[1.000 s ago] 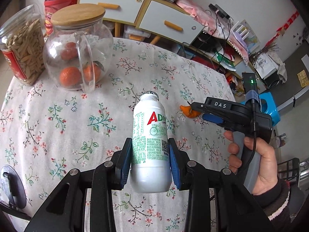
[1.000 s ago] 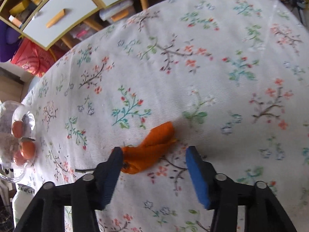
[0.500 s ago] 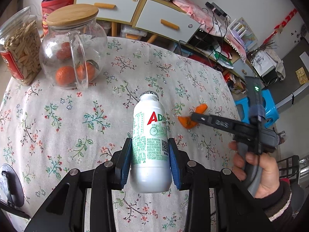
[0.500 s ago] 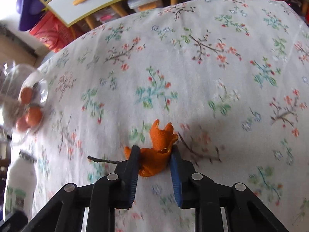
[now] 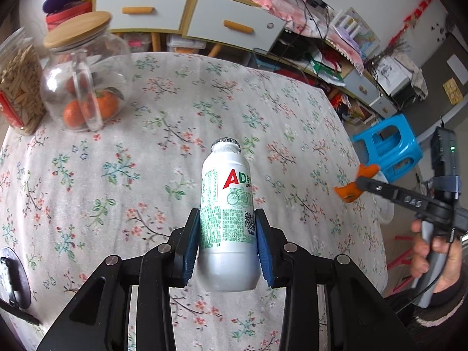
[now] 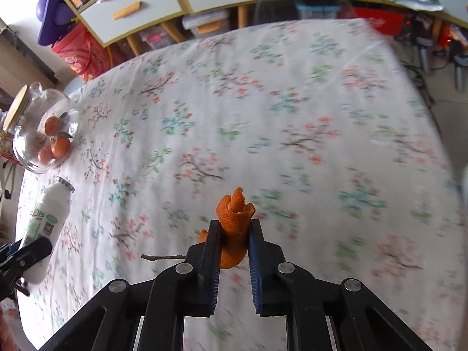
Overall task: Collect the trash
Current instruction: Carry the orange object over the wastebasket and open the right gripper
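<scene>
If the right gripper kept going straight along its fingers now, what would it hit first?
Most likely the flowered tablecloth. The right gripper, shut on the orange peel, points steeply down at bare cloth ahead; nothing else shows in that line. The small twig lies off to its left. Depth is hard to judge.

I am seeing a table [image 5: 122,175] wearing a flowery cloth. A glass jar [image 5: 84,82] with a wooden lid is sitting on it, holding oranges. A jar of seeds [image 5: 17,93] is standing just beside it. A blue stool [image 5: 389,146] is sitting on the floor.

Glossy plastic bottle [image 5: 228,219], cloth tablecloth [image 5: 146,152]
</scene>
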Demonstrator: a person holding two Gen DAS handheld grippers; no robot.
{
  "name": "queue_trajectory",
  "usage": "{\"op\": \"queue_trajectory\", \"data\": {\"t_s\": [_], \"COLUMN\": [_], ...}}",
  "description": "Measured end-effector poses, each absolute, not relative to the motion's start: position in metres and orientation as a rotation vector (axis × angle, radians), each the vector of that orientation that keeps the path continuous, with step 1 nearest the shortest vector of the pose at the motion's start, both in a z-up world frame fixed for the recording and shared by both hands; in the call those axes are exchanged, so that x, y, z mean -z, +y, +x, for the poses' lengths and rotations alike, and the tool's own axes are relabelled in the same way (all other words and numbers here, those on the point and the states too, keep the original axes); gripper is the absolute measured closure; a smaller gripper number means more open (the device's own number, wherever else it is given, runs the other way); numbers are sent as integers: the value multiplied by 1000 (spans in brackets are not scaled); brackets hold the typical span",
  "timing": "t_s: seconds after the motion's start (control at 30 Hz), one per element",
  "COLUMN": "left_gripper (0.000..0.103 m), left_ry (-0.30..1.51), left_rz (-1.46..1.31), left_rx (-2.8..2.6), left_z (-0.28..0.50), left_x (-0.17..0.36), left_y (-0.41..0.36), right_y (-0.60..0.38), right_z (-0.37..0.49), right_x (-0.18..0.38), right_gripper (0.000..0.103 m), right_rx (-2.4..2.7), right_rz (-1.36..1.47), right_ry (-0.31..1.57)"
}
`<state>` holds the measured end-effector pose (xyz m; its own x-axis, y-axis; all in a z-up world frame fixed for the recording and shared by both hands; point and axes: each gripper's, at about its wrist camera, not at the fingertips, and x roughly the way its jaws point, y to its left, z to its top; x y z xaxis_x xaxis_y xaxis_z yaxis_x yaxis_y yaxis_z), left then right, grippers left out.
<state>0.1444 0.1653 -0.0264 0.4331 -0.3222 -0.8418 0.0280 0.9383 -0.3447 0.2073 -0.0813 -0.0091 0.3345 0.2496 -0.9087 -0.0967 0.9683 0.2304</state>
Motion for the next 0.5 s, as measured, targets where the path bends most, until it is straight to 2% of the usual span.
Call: {"op": "queue_trajectory", "data": {"t_s": [0.5], "left_gripper": [65], "left_ry": [1113], "left_rz": [-216], "left_rx": [330], "left_z": [140], "left_x": [19], "left_y": [69], "right_y": [-222], "right_z": [178], "right_x": [-16], "right_gripper": [88], "right_rx": [-65], "right_rz": [344], "right_ry": [1108]}}
